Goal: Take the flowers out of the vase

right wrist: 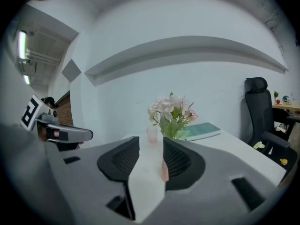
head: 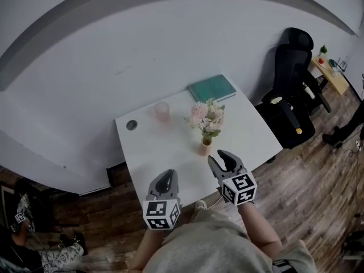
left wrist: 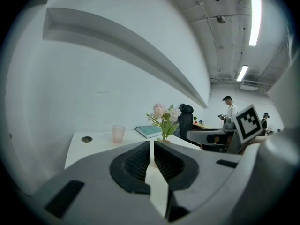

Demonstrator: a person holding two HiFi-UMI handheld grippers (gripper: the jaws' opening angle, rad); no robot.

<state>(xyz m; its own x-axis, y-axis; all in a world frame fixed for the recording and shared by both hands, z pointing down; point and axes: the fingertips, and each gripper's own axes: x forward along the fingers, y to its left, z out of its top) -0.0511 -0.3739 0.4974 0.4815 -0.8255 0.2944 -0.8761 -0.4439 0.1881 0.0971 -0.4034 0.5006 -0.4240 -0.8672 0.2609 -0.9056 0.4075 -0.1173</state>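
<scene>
The right hand-held gripper hung over the near edge of the smooth white counter. Its grey jaws were a little apart, with nothing between them. Just ahead of it stood the small round peach vase, upright. The bunch of soft pink and white flowers with green leaves was in it. The left hand-held gripper was off to the left of the right one. Its ribbed black pads were almost touching and held nothing. Far beyond both stood a see-through pink cup and a flat green book.
</scene>
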